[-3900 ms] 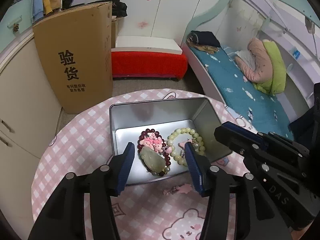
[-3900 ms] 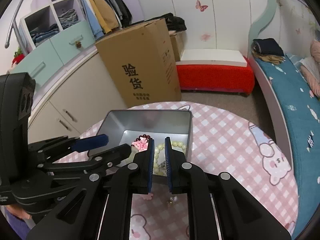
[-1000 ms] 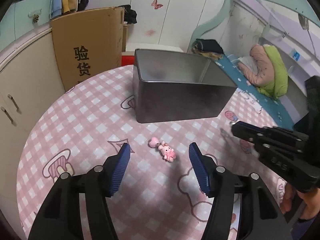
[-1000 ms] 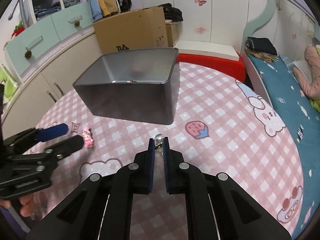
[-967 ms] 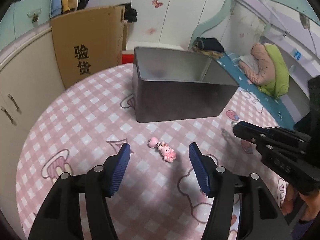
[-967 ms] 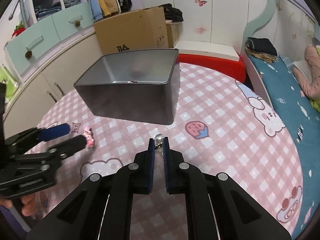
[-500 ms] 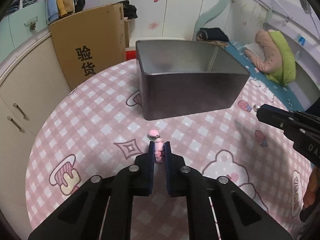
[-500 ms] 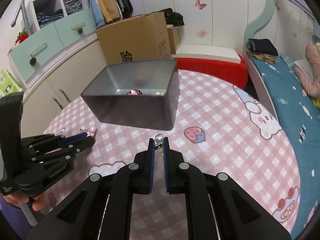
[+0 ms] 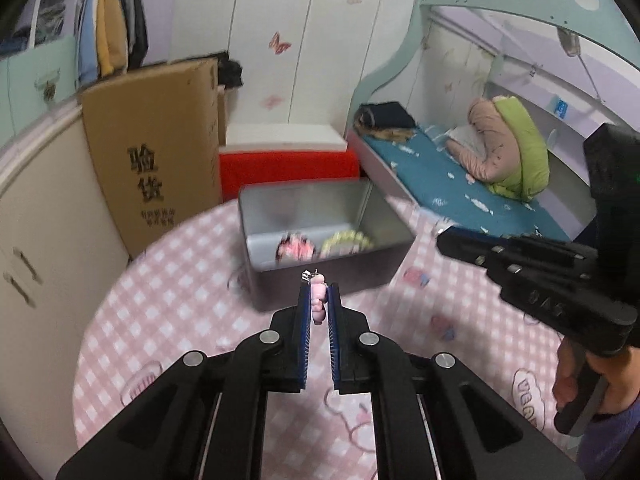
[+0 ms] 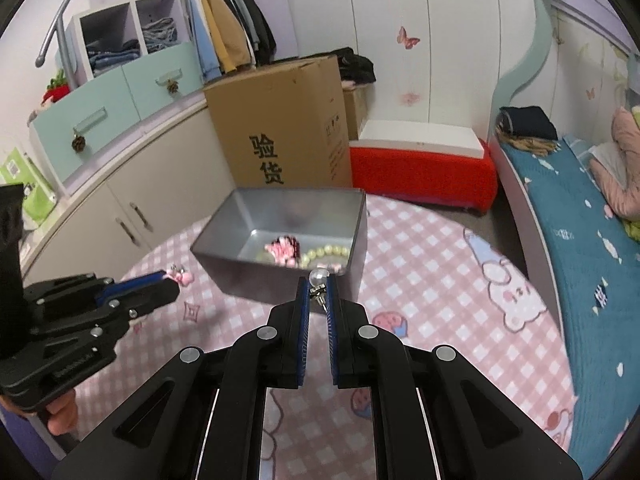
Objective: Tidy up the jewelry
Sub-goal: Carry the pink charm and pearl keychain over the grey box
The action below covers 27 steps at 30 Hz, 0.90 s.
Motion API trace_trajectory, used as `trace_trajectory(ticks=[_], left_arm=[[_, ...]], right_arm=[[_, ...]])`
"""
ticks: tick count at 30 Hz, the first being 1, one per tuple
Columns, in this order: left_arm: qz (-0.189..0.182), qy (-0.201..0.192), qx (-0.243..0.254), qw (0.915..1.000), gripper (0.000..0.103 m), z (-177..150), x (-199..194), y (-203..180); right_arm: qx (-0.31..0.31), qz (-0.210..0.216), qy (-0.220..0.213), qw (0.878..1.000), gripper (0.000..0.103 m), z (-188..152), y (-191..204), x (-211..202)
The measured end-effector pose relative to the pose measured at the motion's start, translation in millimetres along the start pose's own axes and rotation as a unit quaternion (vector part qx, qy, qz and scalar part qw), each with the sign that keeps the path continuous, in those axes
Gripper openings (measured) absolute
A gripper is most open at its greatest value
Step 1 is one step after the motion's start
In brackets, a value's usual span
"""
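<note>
Left gripper (image 9: 319, 300) is clamped on a small pink charm (image 9: 318, 305), its metal clasp poking out past the fingertips; held in the air in front of the near wall of the metal tin (image 9: 332, 276). Right gripper (image 10: 319, 292) is closed on a pearl earring (image 10: 318, 278), the pearl sitting just above the tips, also off the table (image 10: 440, 288) and close to the tin's near-right corner. Tin stands open near the far edge of the pink checked table. Inside on the tin floor: a dark red bead bracelet with pink charms (image 10: 283, 249) on the left, a pale green bead bracelet (image 10: 326, 254) to its right, the two just beside each other. Left-wrist view is motion-blurred, so tin contents read better from the right wrist. Cardboard box (image 10: 280, 128) stands on the floor behind the table.
</note>
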<state>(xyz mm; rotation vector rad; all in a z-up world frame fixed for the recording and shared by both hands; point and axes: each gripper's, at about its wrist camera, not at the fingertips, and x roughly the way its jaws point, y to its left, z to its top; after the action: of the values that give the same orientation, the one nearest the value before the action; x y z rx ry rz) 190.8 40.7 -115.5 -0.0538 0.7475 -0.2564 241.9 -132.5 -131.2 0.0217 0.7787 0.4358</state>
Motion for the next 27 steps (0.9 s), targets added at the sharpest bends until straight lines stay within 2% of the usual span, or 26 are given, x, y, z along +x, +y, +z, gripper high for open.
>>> trace_trajectory(ticks=[5,16,27], left_arm=[[0.015,-0.014,0.015,0.9997,0.007,26.3,4.8,-7.4],[0.021,0.008,0.003,0.9997,0.007,55.5,40.7,0.2],[-0.005,0.067,-0.030,0.9973,0.007,56.8,85.7,20.5]], right_arm=[[-0.004,0.002,-0.013,1.000,0.009,16.4,1.8,-2.0],[0.010,0.018,-0.006,1.000,0.009,41.0,-3.6,18.6],[0.032,0.029,0.016,0.999,0.009,42.0,-11.1,44.7]])
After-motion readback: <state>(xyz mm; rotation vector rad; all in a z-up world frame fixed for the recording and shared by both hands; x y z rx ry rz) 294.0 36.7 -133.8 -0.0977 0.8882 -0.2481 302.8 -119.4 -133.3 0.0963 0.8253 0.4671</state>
